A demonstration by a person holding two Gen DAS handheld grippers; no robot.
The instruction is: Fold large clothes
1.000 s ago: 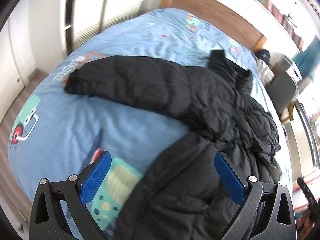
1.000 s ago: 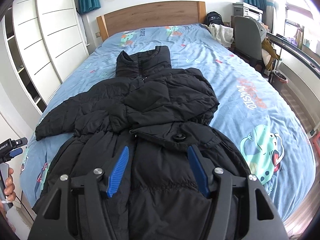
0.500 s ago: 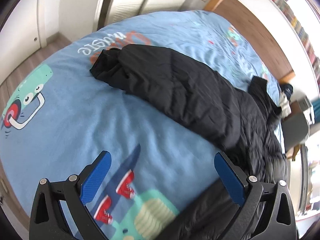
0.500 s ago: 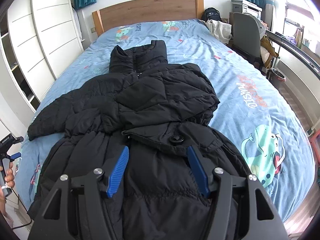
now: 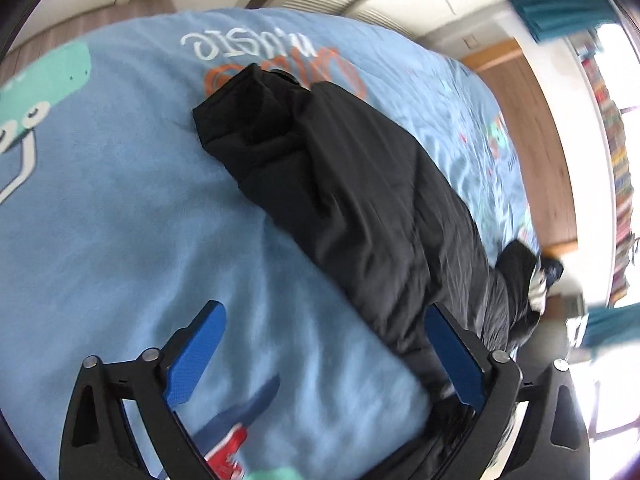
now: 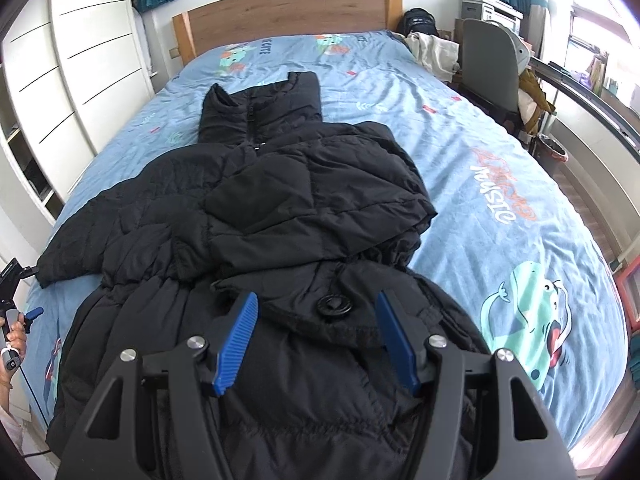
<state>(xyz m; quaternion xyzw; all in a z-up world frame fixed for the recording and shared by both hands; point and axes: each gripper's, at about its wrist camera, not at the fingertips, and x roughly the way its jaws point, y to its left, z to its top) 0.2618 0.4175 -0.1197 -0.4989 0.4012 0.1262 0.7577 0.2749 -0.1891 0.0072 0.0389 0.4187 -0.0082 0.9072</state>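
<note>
Two grippers over black coat point(image 6: 304, 216); left gripper point(image 5: 324, 354) closing beside sleeve point(image 5: 320, 168)

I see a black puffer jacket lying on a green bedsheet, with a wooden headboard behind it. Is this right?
Not quite: the bedsheet is light blue with cartoon prints, not green. The right wrist view shows it. The black puffer jacket and the wooden headboard are as you say.

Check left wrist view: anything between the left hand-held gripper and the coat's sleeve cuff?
Nothing but bare blue bedspread between the closing left hand-held gripper and the sleeve cuff, seen in the left wrist view.
</note>
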